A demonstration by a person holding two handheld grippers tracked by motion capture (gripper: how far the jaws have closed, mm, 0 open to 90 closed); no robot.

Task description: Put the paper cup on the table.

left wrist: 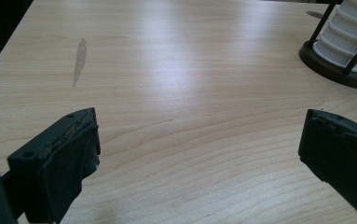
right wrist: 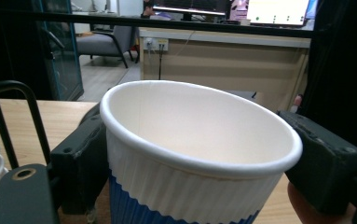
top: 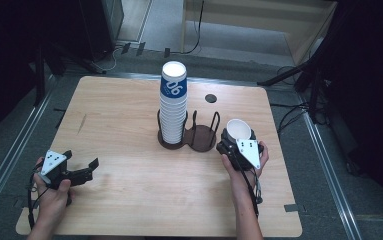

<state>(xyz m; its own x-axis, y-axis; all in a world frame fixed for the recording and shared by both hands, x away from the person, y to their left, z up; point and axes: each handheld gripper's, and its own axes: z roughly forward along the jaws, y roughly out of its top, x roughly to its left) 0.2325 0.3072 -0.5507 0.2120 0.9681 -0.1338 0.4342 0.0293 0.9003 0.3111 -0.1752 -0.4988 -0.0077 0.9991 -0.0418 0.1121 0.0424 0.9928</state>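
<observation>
Right hand-held gripper (top: 235,141) sat just right of the dark two-ring wire cup holder (top: 201,137), jaws clamped on a single white-and-blue ribbed paper cup (right wrist: 199,154), mouth up. A tall stack of white paper cups with a blue-banded top cup (top: 173,102) stood in the holder's left ring; right ring empty. Left hand-held gripper (top: 81,169) rested low over the light wooden tabletop (top: 129,185) near its front left corner, jaws wide apart, nothing between them.
</observation>
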